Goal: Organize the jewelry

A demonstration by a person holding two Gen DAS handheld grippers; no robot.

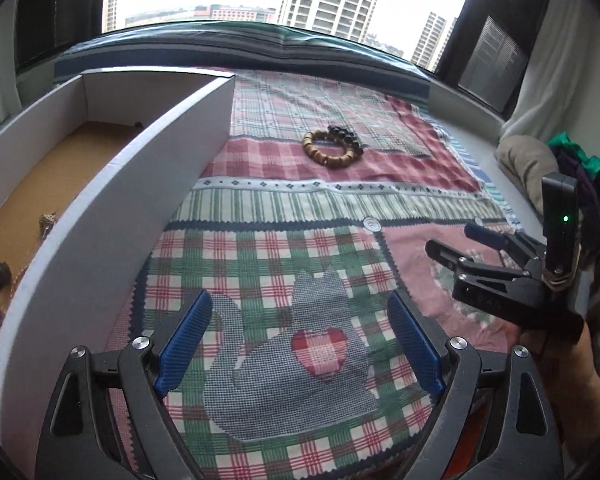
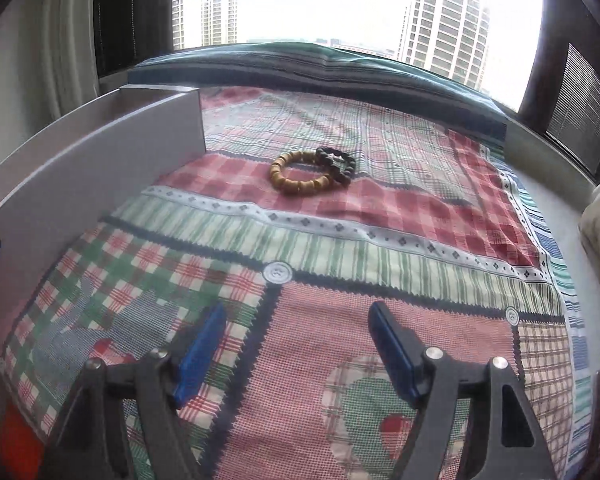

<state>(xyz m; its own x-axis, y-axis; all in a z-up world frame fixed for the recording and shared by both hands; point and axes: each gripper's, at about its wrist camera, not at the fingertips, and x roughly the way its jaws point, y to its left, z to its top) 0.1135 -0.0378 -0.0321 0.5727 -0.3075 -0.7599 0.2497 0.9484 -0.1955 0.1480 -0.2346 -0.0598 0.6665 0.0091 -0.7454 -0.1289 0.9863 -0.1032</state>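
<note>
A tan wooden bead bracelet lies on the patchwork cloth, touching a dark bead bracelet behind it. A white box with a cardboard floor stands at the left and holds some small jewelry pieces. My left gripper is open and empty, low over the cloth beside the box, well short of the bracelets. My right gripper is open and empty; it also shows in the left wrist view at the right.
A window sill with a striped cushion runs behind the cloth. A beige pillow and green-purple fabric lie at the far right. The box's tall wall borders the cloth on the left.
</note>
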